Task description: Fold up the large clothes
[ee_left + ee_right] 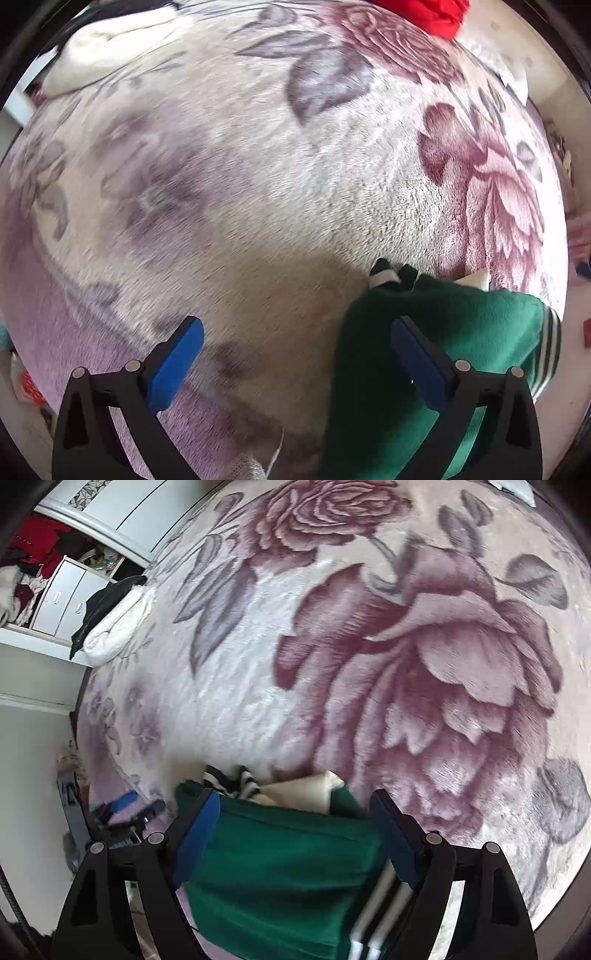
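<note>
A folded green garment (443,332) with cream parts and black-and-white striped trim lies on a floral plush blanket (258,166). My left gripper (295,343) is open; its right finger is over the garment's left edge, its left finger over bare blanket. In the right wrist view the green garment (280,867) sits between the blue pads of my right gripper (291,812), which stands wide open around it. The striped cuff (232,781) and a cream panel (306,788) show at the garment's far edge. The left gripper (136,805) shows at the left.
A red cloth (424,14) lies at the blanket's far edge. A cream folded garment (110,48) lies far left, also in the right wrist view (118,627) with a dark item. A white wardrobe with drawers (62,598) stands beyond the bed.
</note>
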Demonstrator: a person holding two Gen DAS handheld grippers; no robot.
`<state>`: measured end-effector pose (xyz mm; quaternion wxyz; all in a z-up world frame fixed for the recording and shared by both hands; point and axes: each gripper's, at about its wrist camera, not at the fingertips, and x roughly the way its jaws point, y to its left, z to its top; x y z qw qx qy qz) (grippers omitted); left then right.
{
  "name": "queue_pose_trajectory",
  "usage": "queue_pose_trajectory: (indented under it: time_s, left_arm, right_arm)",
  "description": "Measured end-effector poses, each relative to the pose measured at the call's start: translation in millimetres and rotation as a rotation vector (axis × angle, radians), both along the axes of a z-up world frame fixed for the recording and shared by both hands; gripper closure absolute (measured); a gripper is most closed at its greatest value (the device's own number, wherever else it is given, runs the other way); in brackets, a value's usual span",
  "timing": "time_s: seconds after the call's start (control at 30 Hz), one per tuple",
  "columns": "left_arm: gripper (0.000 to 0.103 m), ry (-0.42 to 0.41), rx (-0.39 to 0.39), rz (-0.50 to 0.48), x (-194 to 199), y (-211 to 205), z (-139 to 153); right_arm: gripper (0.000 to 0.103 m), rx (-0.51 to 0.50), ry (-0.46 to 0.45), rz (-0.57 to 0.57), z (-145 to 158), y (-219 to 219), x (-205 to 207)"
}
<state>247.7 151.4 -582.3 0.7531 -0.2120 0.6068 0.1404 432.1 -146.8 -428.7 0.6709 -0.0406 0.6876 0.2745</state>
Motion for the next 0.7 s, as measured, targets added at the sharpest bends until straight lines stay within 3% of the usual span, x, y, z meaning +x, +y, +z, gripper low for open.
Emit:
queue_pose_trajectory:
  time_s: [0.07,0.17,0.27,0.3,0.33,0.37,0.53,0.6,0.7]
  left_arm:
    - [0.0,0.049,0.02,-0.021,11,-6,-14]
    - [0.0,0.054,0.011,-0.007,21,-5,-19]
    - [0.0,0.049,-0.001,0.017,16,-1,-20]
    - [0.0,0.049,-0.004,0.024,14,0,-20]
    - [0.0,0.05,-0.003,0.028,11,0,-17]
    - [0.0,0.057,0.013,0.028,10,0,-14]
    - [0.0,0.059,0.043,0.019,18,-4,-11]
    - [0.0,0.059,0.029,0.018,25,-6,-16]
    - [0.0,0.084,0.068,-0.003,33,-10,-14]
  right_arm:
    - [0.018,-0.048,0.02,-0.066,-14,-51,4]
    - [0.018,-0.091,0.122,-0.169,-79,-93,-28]
    - [0.019,-0.004,0.246,-0.236,-125,-106,-49]
    - [0.037,0.031,0.242,-0.26,-133,-105,-56]
    - [0.09,0.079,0.249,-0.295,-135,-105,-58]
    - [0.092,0.116,0.269,-0.333,-135,-104,-58]
    - [0.094,0.108,0.081,-0.413,-90,-105,-43]
    - [0.094,0.075,0.077,-0.427,-98,-112,-34]
    - [0.09,0.049,0.176,-0.388,-124,-114,-31]
